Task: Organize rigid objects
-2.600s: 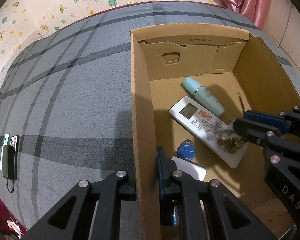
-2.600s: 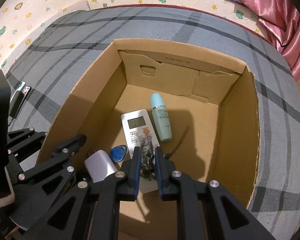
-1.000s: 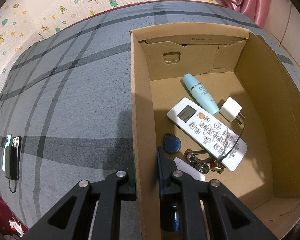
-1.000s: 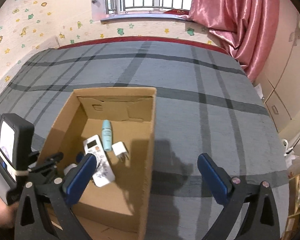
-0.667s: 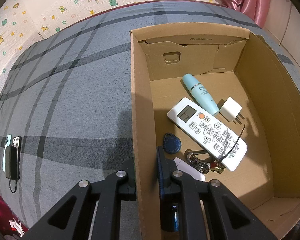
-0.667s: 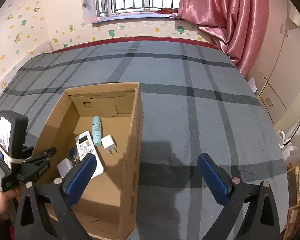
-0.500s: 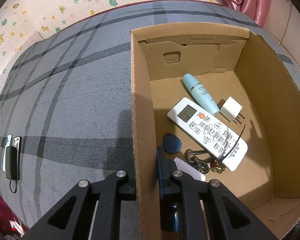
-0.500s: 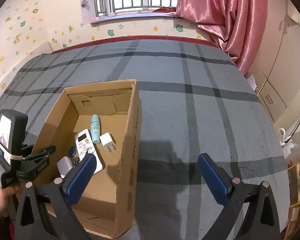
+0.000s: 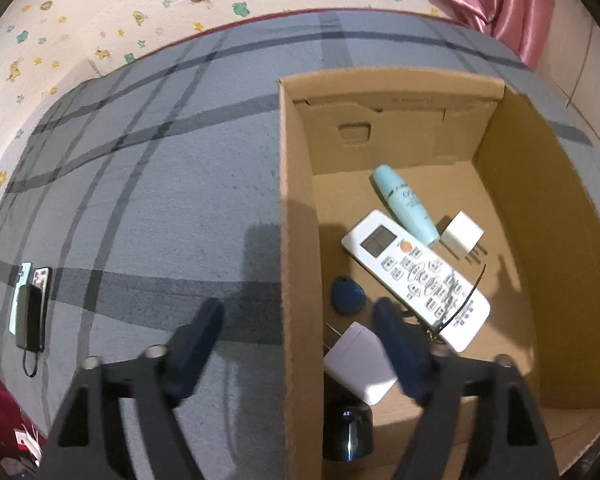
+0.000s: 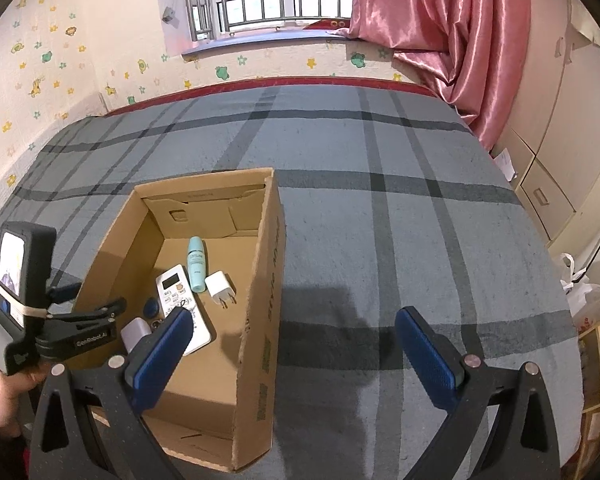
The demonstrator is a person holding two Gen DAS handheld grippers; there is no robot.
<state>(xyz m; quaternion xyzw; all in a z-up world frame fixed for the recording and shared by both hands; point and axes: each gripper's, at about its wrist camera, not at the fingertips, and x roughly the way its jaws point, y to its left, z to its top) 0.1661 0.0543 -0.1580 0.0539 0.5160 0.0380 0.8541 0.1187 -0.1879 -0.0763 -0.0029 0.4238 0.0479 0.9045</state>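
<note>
An open cardboard box (image 9: 296,200) sits on a grey plaid bedspread. Inside lie a white remote (image 9: 416,272), a pale blue bottle (image 9: 404,202), a white plug (image 9: 462,236), a blue key fob (image 9: 346,294), a white adapter (image 9: 360,364) and a bunch of keys (image 9: 428,330), partly hidden by a finger. My left gripper (image 9: 296,308) straddles the box's left wall, its jaws opening and its pads off the cardboard. In the right wrist view my right gripper (image 10: 294,316) hovers open and empty over the box's (image 10: 260,280) right wall.
Two phones (image 9: 30,304) lie on the bedspread at the far left. A black round object (image 9: 346,432) sits in the box's near corner. A hand (image 10: 0,384) holds the left gripper. A pink curtain (image 10: 440,32) and cabinets stand on the right.
The left gripper's jaws, earlier shut on the box's left wall, have sprung wide apart. The right gripper's view has drawn back a little from the box.
</note>
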